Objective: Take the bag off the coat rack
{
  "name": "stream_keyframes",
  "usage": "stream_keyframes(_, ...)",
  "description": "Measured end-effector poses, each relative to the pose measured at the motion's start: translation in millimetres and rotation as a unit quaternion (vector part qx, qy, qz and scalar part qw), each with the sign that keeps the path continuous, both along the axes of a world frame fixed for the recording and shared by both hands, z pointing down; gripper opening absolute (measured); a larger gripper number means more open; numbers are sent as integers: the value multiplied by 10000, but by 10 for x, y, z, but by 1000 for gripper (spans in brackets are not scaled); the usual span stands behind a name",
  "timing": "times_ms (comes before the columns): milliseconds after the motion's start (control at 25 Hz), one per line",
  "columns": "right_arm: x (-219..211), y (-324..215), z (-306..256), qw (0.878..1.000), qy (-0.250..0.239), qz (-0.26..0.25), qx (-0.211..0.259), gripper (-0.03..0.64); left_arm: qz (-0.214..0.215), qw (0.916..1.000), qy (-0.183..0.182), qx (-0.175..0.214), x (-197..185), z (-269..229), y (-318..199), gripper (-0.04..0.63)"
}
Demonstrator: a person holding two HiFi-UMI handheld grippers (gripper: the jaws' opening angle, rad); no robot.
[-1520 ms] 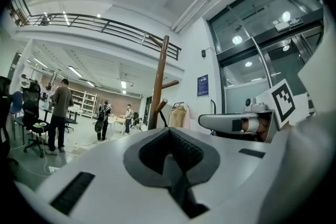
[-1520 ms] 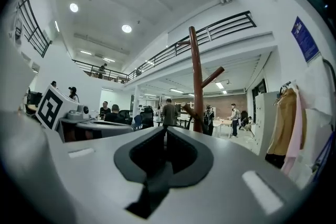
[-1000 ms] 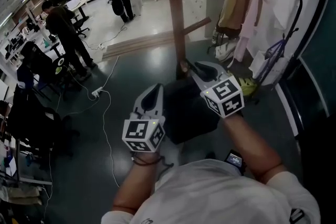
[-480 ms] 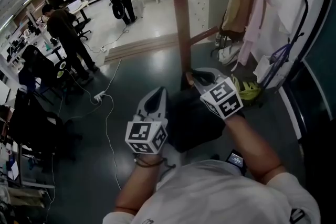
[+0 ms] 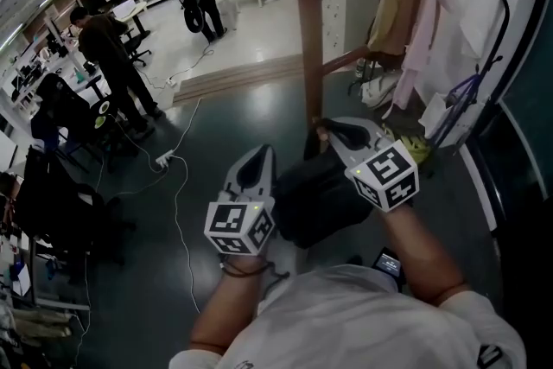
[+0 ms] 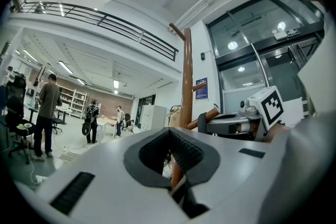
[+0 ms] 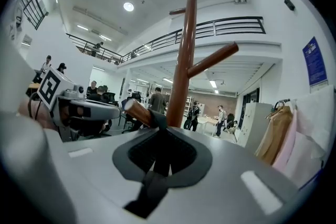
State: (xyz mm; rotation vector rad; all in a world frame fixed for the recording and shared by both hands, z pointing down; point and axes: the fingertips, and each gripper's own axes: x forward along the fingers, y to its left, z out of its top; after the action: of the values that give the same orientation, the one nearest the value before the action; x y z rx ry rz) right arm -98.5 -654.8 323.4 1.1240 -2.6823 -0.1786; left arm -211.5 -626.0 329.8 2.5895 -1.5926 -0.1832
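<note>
Head view is showing the person looking steeply down at both grippers, which are being held out in front of the body. The left gripper (image 5: 257, 155) is pointing toward 12 o'clock, just beside the left edge of the black bag (image 5: 313, 196). The bag is hanging between the two grippers, at the foot of the brown coat rack (image 5: 309, 30), whose pole is rising toward 12 o'clock. The right gripper (image 5: 327, 130) is reaching toward 11 o'clock, its tips meeting the pole where the bag's strap (image 5: 321, 129) is sitting. Hanging clothes (image 5: 404, 3) are showing at 2 o'clock, standing people (image 5: 105, 47) at 10 o'clock, and a white cable (image 5: 177, 212) is trailing over the floor at 9 o'clock.

Left gripper view is showing that gripper's jaws standing together, leaving only their oval window. Nothing can be made out clamped between them. Through the window a slice of the pole is showing, and the right gripper is lying at 3 o'clock with its marker cube (image 6: 268, 105) facing the camera.

Right gripper view is showing the jaws closed on the black strap. The strap is running up from between them and looping over a slanted peg (image 7: 135, 110) at 11 o'clock, so the bag is hanging on the rack. The pole is standing at 12 o'clock, and the left gripper is showing at 9 o'clock.
</note>
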Motion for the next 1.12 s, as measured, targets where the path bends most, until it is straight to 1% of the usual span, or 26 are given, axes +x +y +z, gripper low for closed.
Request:
stream_keyframes(160,51,184,-154,9996,-218,50,163,28,-4,9999,37,106,-69,-93,108,6)
stream_keyframes(320,82,404,-282,9975,-634,133,281,28,-42,9999,50,83,-154,-69,171,6)
stream_keyframes(560,200,597,-127,9899,-1397,258,-22,28,-35,9999,116,-11,-186,20,296,6)
stream_keyframes(640,213,628,-23,9870,-1579,255,-183,28,-10,9999,122,-46,-184,62,331,6)
stream_keyframes(720,202,667,77,9847,-1707,241,-241,28,-2,9999,76,-79,-179,130,358,6)
stream_keyframes(800,201,700,183,9837,-1757,287,-236,28,-25,9999,-18,-135,-157,236,371,6)
stream_keyframes(960,177,731,462,9844,-1693,341,-339,28,-88,9996,-142,-234,-65,483,396,6)
stream_keyframes(1120,137,728,733,9865,-1549,362,-381,28,-235,9991,-305,-193,10,679,416,6)
